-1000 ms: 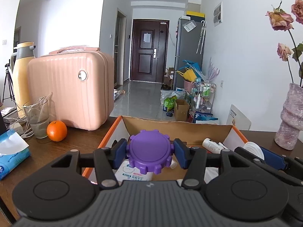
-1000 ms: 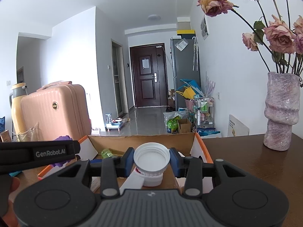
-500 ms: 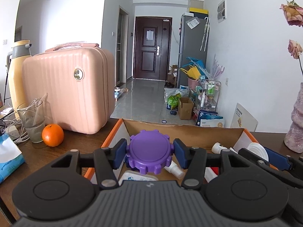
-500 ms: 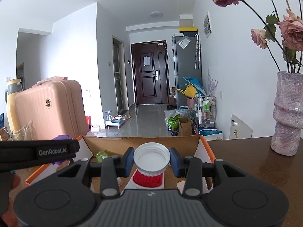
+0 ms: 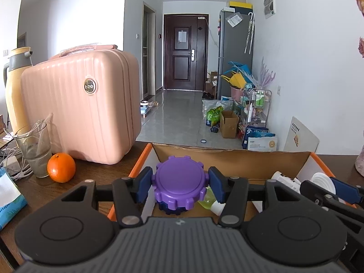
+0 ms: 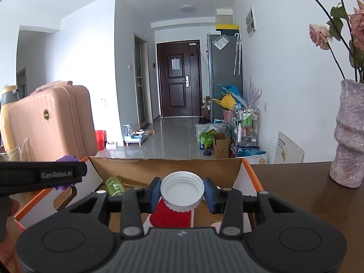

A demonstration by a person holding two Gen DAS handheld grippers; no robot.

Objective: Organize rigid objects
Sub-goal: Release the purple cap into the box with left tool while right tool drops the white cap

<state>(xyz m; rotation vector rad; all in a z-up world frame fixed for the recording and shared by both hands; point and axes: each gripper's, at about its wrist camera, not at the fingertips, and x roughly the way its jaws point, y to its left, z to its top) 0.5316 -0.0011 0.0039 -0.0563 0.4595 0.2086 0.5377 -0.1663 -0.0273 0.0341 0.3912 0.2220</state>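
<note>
The left gripper (image 5: 179,182) has its jaws pinching a purple toothed cap (image 5: 180,183) by its rim, at centre frame in the left view, held above the near left part of an open cardboard box (image 5: 229,160). The right gripper (image 6: 182,193) pinches a white screw cap (image 6: 182,193), open side up, at lower centre of the right view, over the same box.

To do this step well, I judge each cap should be lowered low into the box before the jaws spread, so it does not bounce out or roll. The two grippers hang close together, so one should release first. A green bottle (image 6: 115,186) and a white bottle (image 5: 285,178) lie in the box and may deflect a dropped cap.

The box stands on a dark wooden counter (image 6: 302,195). At left of the left view are an orange (image 5: 61,168), a glass (image 5: 34,150) and a pink suitcase (image 5: 82,111); a mottled vase (image 6: 350,134) of dried roses stands at right of the right view. Beyond, a tiled hallway runs to a dark door (image 5: 185,61).
</note>
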